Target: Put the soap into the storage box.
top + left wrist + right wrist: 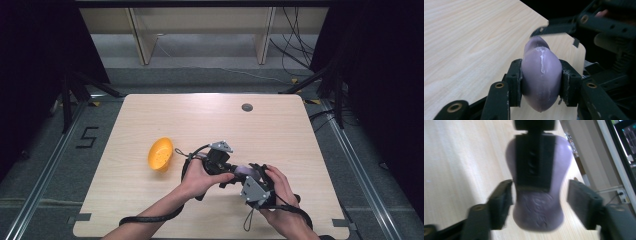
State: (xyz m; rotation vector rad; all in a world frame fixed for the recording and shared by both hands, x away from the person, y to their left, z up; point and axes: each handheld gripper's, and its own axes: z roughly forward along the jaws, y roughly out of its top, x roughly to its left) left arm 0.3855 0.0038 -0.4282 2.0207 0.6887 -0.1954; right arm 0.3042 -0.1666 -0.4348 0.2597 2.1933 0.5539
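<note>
A smooth purple eggplant-shaped toy [540, 87] sits clamped between the two pads of my left gripper [541, 75], which is shut on its thick middle. In the high view both hands meet above the near centre of the wooden table [150, 110], with the purple toy [246, 173] between the left gripper [236, 173] and the right gripper [258, 175]. In the right gripper view the toy's rounded end [539, 215] lies between the jaws of my right gripper [540, 201], which stand open with a gap on the right side. A jaw of the left gripper [535, 162] crosses the toy further up.
An orange bowl-shaped piece [160, 154] lies on its side left of the hands. A round grey cable port [247, 107] sits near the table's far edge. Black stands and cables surround the table on the floor.
</note>
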